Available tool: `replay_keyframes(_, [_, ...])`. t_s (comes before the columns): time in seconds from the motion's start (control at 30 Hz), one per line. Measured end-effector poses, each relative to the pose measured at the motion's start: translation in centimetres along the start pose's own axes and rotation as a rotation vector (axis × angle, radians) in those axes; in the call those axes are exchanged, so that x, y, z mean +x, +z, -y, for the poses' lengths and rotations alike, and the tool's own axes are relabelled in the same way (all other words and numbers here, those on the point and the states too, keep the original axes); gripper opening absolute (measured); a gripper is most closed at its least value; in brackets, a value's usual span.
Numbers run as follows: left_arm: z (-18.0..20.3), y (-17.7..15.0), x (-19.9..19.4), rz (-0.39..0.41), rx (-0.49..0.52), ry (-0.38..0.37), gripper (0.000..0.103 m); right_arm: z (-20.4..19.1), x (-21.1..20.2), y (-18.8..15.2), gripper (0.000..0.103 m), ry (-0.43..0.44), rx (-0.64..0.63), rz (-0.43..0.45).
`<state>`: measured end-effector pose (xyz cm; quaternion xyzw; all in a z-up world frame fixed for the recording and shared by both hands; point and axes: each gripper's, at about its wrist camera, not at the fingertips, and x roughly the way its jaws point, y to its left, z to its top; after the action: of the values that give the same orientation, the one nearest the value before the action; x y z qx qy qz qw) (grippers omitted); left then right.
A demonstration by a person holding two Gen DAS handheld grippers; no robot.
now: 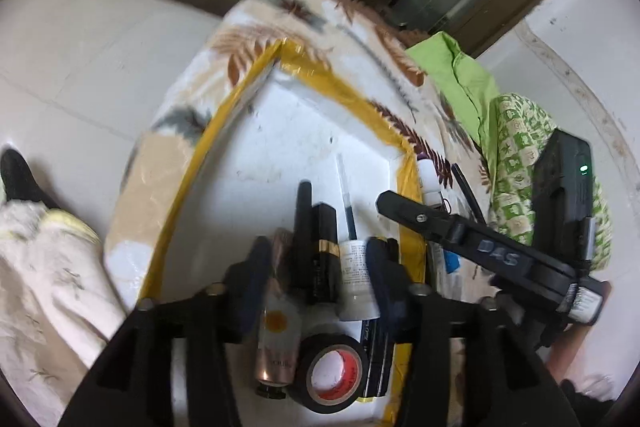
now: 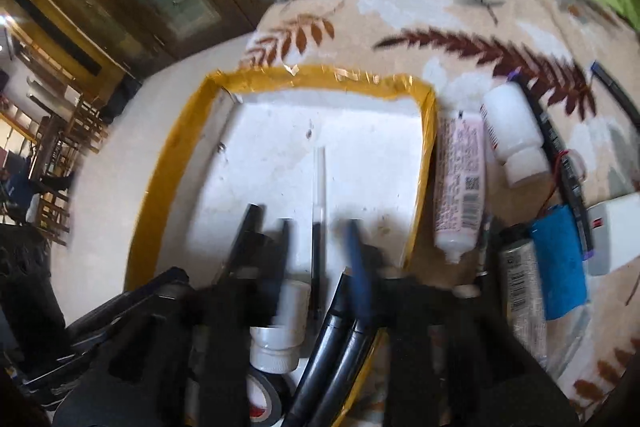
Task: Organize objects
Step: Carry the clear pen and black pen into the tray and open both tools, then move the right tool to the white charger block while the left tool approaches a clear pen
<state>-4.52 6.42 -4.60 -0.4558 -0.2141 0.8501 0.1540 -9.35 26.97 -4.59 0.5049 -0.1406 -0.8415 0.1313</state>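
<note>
A white tray (image 1: 280, 131) edged in yellow tape lies on a leaf-patterned blanket (image 1: 320, 15) — at its near end lie a small white bottle (image 1: 354, 267), black pens and a black tape roll (image 1: 332, 373). The left gripper (image 1: 316, 267) and right gripper (image 2: 320, 247) hover there, jaws apart, gripping nothing — more bottles (image 2: 514, 135) lie right of the tray

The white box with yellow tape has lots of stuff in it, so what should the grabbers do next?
Probably move the right gripper, its jaws open and empty, to the pink-and-white squeeze tube lying on the leaf-patterned blanket just outside the white yellow-taped box, since it is the nearest item not yet inside.
</note>
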Motion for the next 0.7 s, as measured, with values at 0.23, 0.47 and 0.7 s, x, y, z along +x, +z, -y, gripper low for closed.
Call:
replay_keyframes(0.23, [3.7, -1.5, -3.9, 0.154, 0.080, 0.022, 0.076, -0.6, -5.0, -1.2, 0.049, 0.056, -0.115, 0.087])
replay_keyframes(0.47, [9.4, -4.2, -4.6, 0.148, 0.122, 0.019, 0.076, 3.8, -9.3, -4.5, 0.049, 0.109, -0.124, 0.065])
replay_keyframes(0.7, [16.8, -6.5, -3.0, 0.093, 0.279, 0.059, 0.076, 10.5, -11.0, -7.2, 0.049, 0.178, -0.038, -0.077])
